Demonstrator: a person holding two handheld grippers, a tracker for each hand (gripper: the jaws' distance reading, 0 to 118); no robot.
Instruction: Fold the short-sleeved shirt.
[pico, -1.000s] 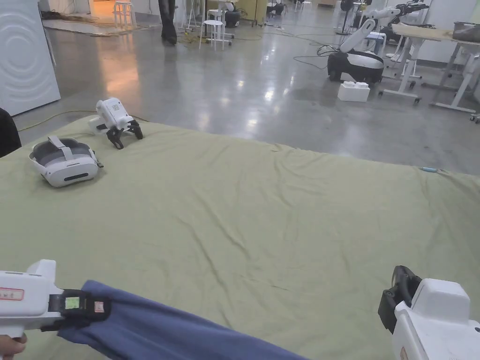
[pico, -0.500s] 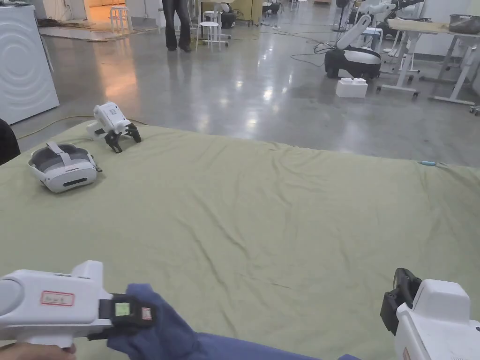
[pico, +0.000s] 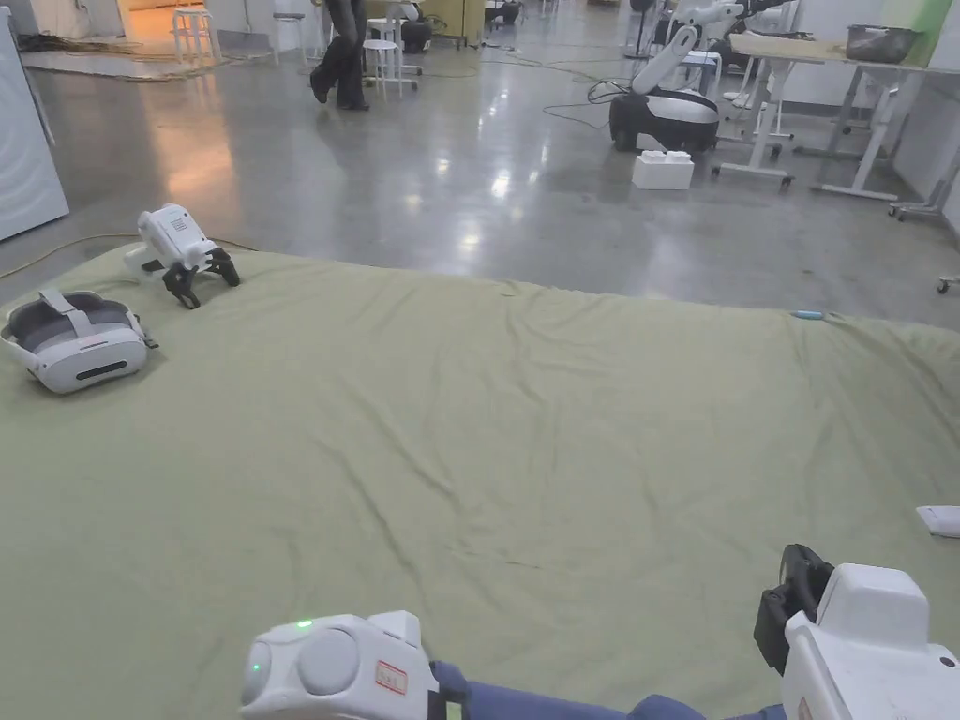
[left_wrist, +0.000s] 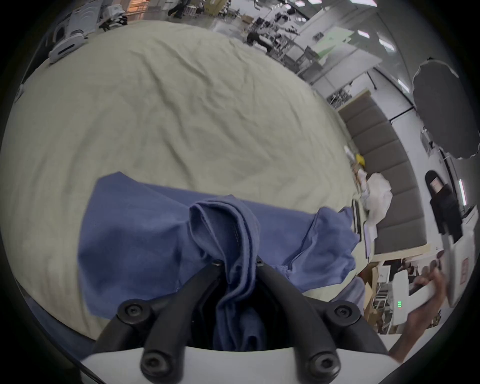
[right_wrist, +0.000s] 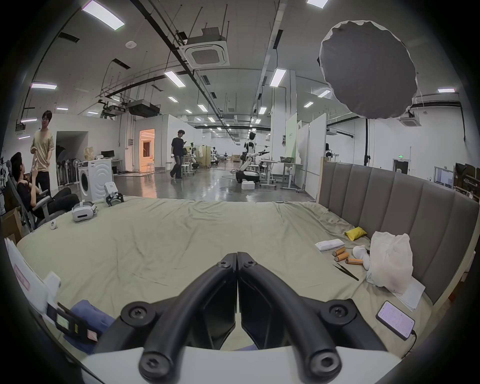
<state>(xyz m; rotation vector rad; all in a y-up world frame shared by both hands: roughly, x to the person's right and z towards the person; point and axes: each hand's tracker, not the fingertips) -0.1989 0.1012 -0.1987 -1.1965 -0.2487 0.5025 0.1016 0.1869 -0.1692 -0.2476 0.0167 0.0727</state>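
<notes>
A blue short-sleeved shirt (left_wrist: 145, 233) lies crumpled at the near edge of a bed covered in a pale green sheet (pico: 487, 450). In the left gripper view my left gripper (left_wrist: 237, 262) is shut on a bunched, hemmed fold of the shirt, which rises between the two black jaws. The head view has that gripper's white body (pico: 337, 667) low at the bottom, with blue cloth (pico: 534, 703) beside it. My right gripper (right_wrist: 237, 256) is shut with nothing in it, its jaw tips touching above the bare sheet. Its white body (pico: 872, 647) sits at the bottom right of the head view.
A white headset (pico: 75, 342) and a spare gripper (pico: 183, 251) lie at the bed's far left. By the grey headboard (right_wrist: 389, 207) on the right are a white bag (right_wrist: 389, 257), a phone (right_wrist: 396, 323), batteries and tweezers. People and a wheeled robot (pico: 666, 112) occupy the floor beyond.
My left gripper has carried the blue cloth from the left edge rightward toward the middle of the bed's near edge. The right gripper has stayed put. The camera has panned right.
</notes>
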